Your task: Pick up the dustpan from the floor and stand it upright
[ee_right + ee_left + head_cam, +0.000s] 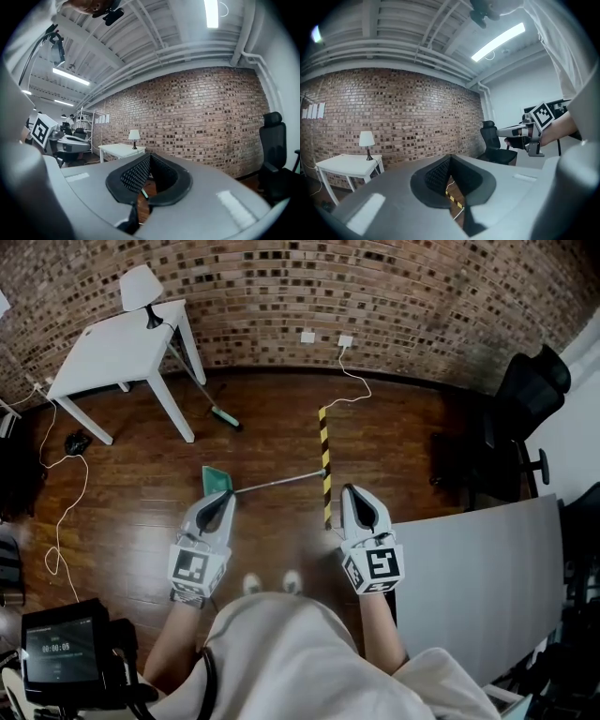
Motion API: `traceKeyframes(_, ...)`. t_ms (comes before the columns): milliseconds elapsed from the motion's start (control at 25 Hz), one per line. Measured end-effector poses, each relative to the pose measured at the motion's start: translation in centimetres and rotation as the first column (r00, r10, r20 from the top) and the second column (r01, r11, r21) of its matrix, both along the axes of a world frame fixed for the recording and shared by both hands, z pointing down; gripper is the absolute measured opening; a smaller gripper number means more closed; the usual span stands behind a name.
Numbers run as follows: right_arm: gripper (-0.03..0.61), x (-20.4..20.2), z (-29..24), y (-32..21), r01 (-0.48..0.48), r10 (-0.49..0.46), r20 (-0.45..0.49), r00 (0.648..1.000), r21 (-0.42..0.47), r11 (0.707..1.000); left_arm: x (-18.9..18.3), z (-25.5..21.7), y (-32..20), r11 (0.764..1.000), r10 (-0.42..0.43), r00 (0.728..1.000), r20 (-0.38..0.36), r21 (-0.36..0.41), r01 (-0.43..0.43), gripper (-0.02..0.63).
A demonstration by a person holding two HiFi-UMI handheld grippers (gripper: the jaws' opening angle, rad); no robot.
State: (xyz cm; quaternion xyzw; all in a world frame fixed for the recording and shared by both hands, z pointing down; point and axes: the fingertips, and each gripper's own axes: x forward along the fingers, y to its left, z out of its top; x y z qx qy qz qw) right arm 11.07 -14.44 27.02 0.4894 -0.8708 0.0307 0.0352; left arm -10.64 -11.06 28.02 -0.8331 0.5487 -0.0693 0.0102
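Note:
In the head view the green dustpan [216, 479] lies flat on the wooden floor, and its long thin metal handle [281, 482] runs off to the right. My left gripper [223, 499] hovers just in front of the pan, its jaws together and empty. My right gripper [352, 493] is held to the right of the handle's end, shut and holding nothing. Both point roughly level at the brick wall. In the left gripper view my left gripper [449, 157] has its pads meeting at the tip. In the right gripper view my right gripper [149, 154] is closed the same way.
A yellow-black striped strip [324, 465] runs along the floor by the handle's end. A broom [202, 390] leans on the white table [112, 348] that carries a lamp [141, 287]. On the right are a grey desk top [478, 568] and a black office chair [525, 399]. Cables [61, 512] trail at the left.

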Motion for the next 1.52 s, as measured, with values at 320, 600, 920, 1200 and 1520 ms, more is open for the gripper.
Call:
traceKeyframes(320,0.014,-1.6,-0.2,-1.1,-0.035,0.035,0.003,0.999,0.003,0.999,-2.1,0.0,-1.7,1.0,0.021,1.0,-0.015,0.012,-0.021,0.002)
traceKeyframes(600,0.028,-3.8,0.8,-1.6,-0.049,0.048,-0.018,0.999,-0.014,0.999,-5.5,0.7,-3.0,1.0,0.014,1.0,-0.018,-0.013,-0.014,0.002)
traceKeyframes(920,0.053,-4.5,1.6,-5.1,-0.085,0.085,-0.05,0.995,0.007,0.996,-7.0,1.5,-5.7,0.991,0.136,0.989,-0.06,0.013,-0.135,0.002)
traceKeyframes(1200,0.108,-1.9,4.9,-11.0,-0.103,0.103,-0.087,0.991,-0.003,0.995,-5.6,5.1,-12.5,0.985,0.172,0.985,-0.009,-0.032,-0.172,0.003)
traceKeyframes(1520,0.135,3.0,15.4,-20.8,-0.144,0.141,-0.137,0.98,-0.013,0.989,-3.3,12.1,-23.1,0.988,0.148,0.987,0.055,-0.047,-0.146,0.002)
